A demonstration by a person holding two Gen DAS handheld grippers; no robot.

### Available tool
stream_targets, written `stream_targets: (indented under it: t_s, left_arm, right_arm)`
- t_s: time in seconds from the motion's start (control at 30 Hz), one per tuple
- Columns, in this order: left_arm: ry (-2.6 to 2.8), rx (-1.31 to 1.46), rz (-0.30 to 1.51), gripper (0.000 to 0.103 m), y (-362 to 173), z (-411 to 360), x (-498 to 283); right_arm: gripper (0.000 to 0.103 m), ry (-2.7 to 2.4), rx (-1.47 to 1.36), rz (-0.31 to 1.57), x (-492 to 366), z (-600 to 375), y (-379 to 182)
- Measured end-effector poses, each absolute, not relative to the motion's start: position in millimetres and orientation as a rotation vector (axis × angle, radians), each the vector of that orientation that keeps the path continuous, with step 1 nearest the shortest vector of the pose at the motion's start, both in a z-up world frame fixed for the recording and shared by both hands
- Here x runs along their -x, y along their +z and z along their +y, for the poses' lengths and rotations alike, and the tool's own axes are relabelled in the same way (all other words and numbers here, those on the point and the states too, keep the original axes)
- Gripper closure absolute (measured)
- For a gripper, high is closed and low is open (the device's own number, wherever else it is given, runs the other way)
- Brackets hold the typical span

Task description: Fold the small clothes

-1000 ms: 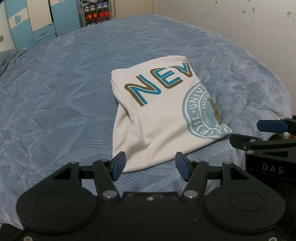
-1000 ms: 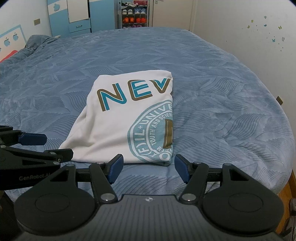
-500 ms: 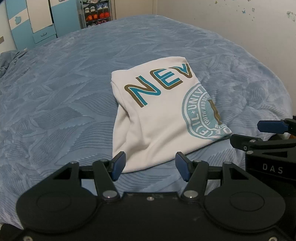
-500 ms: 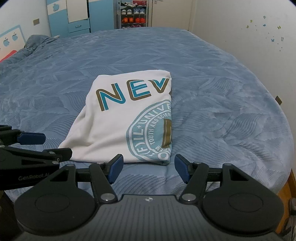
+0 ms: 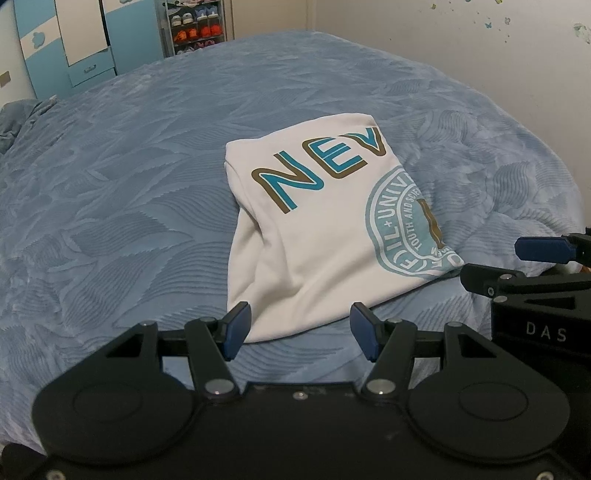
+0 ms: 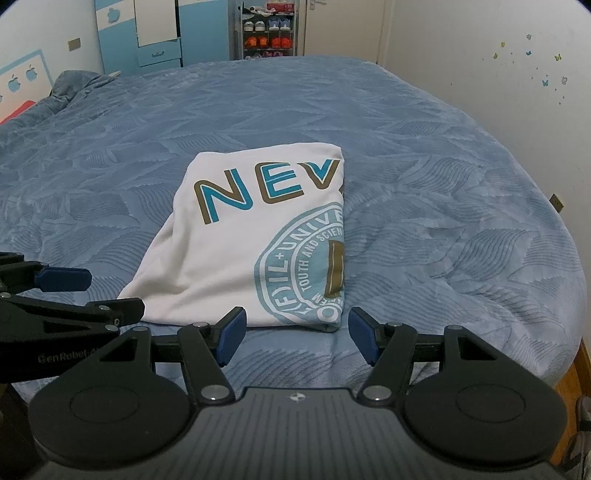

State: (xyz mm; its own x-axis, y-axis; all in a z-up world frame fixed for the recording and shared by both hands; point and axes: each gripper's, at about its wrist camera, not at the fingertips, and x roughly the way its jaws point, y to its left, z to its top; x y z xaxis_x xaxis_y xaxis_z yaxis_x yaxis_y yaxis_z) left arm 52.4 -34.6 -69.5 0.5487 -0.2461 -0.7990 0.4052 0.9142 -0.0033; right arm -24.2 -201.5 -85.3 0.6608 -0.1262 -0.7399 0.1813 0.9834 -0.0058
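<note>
Lying flat: folded white T-shirt [image 6: 255,251], soft rectangle, on ribbed blue bedspread [image 6: 424,166]; both grippers' fingers [image 5: 236,325] spread wide, empty.

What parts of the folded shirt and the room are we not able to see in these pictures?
- White shirt: the fold cuts its word off after NEV, both views.
- Round seal: half folded under; small lettering hard to read.
- Shoes on the rack: too small, both views.
- Bed's near edge: hidden behind the left gripper and right gripper.
</note>
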Motion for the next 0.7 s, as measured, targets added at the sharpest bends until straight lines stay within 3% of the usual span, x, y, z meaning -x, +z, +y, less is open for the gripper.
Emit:
stream_targets:
  t_s: [0.7]
  left_arm:
    - [-0.400,-0.198,0.922,0.042,-72.7,-35.3,-50.5]
  right_arm:
    - [0.029,-0.179,-0.077,0.841,24.0,-200.3,-86.0]
